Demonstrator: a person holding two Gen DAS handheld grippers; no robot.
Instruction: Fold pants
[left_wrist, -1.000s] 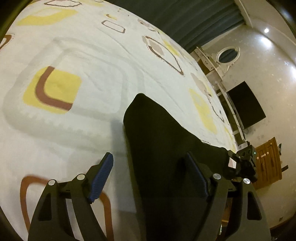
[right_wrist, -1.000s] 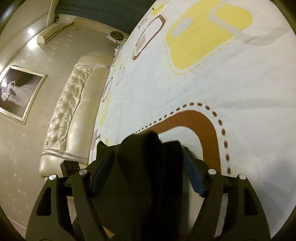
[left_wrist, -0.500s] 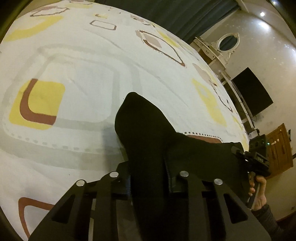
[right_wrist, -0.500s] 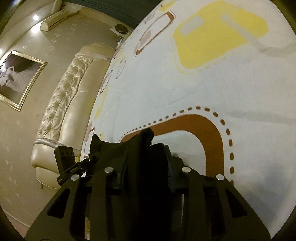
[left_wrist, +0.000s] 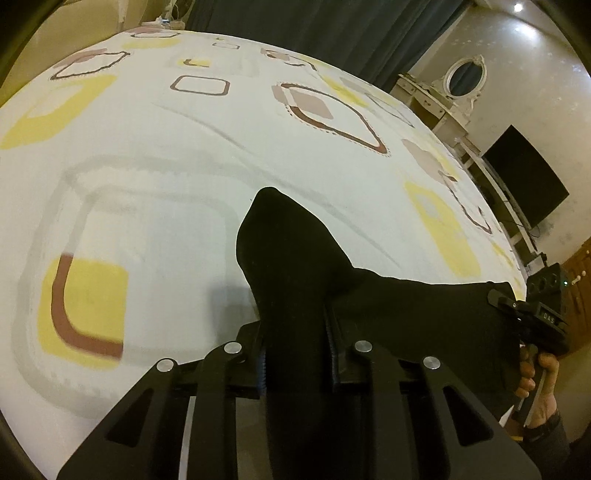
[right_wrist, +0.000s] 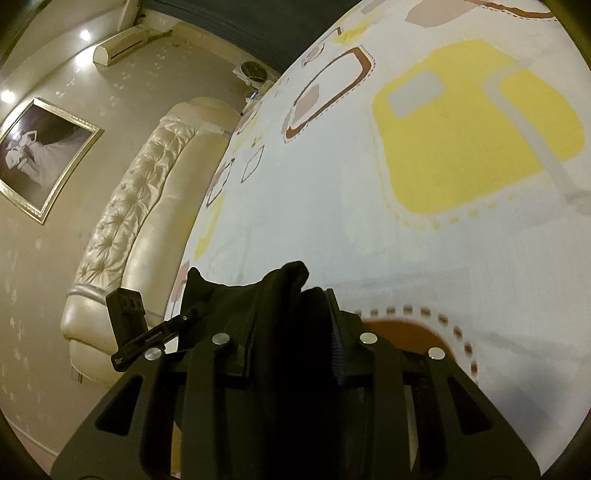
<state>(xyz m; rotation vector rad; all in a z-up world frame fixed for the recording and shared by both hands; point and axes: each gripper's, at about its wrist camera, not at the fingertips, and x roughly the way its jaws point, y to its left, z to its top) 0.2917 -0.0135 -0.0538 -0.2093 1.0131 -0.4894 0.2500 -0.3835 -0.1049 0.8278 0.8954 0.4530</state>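
Black pants (left_wrist: 288, 251) hang bunched between my two grippers, just above a white bedsheet (left_wrist: 166, 155) printed with yellow and brown shapes. My left gripper (left_wrist: 297, 332) is shut on one end of the fabric, and a fold sticks up past its fingertips. The cloth stretches right to the other gripper's body (left_wrist: 532, 321), held by a hand (left_wrist: 539, 384). In the right wrist view my right gripper (right_wrist: 291, 314) is shut on the pants (right_wrist: 284, 284), which bulge up between the pads. The left gripper's body (right_wrist: 129, 317) shows at the fabric's far left end.
The bedsheet (right_wrist: 369, 229) stretches far ahead of both grippers. A cream tufted headboard (right_wrist: 147, 192) and a framed picture (right_wrist: 40, 155) stand left of the bed. A dark screen (left_wrist: 524, 184), a white dresser with an oval mirror (left_wrist: 463, 75) and dark curtains (left_wrist: 314, 26) lie beyond it.
Both grippers went from open around the pants edge to shut on it. Both then rose a little with the fabric, and more of the room shows in each view.
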